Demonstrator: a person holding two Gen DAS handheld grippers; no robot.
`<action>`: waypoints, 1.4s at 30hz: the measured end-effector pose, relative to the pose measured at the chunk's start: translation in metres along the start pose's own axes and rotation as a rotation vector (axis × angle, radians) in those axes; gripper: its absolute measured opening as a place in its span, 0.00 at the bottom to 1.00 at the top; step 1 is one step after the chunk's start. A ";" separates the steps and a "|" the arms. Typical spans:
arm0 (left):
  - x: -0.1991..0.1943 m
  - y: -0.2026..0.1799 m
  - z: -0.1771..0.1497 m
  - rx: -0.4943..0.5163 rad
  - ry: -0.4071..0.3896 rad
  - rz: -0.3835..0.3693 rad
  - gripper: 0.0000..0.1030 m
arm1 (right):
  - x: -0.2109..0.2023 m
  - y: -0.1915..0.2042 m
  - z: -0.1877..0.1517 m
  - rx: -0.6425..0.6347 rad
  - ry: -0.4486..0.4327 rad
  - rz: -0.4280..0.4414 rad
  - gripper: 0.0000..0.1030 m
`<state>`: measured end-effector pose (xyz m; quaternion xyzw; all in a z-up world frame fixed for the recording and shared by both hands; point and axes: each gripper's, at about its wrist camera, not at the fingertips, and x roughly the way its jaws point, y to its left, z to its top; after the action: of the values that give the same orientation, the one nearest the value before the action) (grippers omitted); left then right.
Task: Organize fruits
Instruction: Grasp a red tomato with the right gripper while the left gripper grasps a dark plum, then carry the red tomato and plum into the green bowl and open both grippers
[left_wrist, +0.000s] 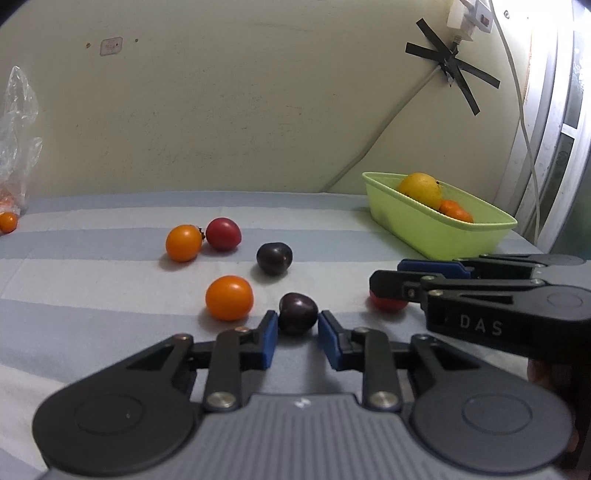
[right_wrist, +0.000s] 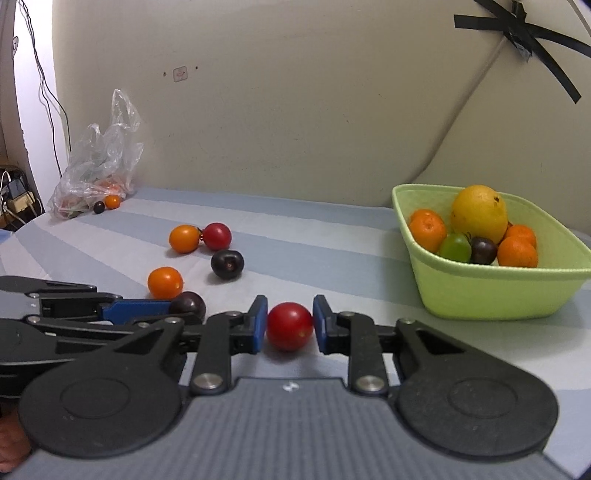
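My left gripper (left_wrist: 297, 323) is shut on a dark purple tomato (left_wrist: 298, 312) that rests on the striped cloth (left_wrist: 110, 280); its blue pads press both sides. The right gripper (right_wrist: 289, 325) is shut on a red tomato (right_wrist: 290, 326), also low on the cloth. Each gripper shows in the other's view: the right gripper (left_wrist: 384, 282) comes in from the right, the left gripper (right_wrist: 177, 306) from the left. Loose on the cloth lie two orange tomatoes (left_wrist: 229, 297) (left_wrist: 183, 243), a red tomato (left_wrist: 223, 234) and another dark tomato (left_wrist: 274, 258). A green basket (right_wrist: 480, 291) holds several fruits.
A crumpled clear plastic bag (right_wrist: 99, 166) sits at the back left against the wall, with a small orange tomato (right_wrist: 112, 201) and a dark one (right_wrist: 98, 207) beside it. The wall (right_wrist: 295, 110) closes the far side. A white cable (left_wrist: 384, 129) runs down the wall behind the basket.
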<state>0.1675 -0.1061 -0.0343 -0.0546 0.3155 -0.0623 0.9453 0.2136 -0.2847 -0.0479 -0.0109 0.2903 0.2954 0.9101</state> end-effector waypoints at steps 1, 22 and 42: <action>0.000 0.000 0.000 0.001 0.000 0.000 0.25 | 0.000 0.001 0.000 -0.002 0.001 0.000 0.30; 0.012 -0.013 0.007 0.039 0.007 0.045 0.27 | -0.001 -0.006 -0.002 -0.007 0.012 -0.040 0.32; 0.005 -0.017 0.002 0.077 -0.041 0.006 0.23 | 0.001 -0.002 -0.002 -0.037 0.029 -0.041 0.31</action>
<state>0.1707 -0.1235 -0.0334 -0.0187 0.2935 -0.0703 0.9532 0.2144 -0.2859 -0.0507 -0.0381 0.2976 0.2819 0.9113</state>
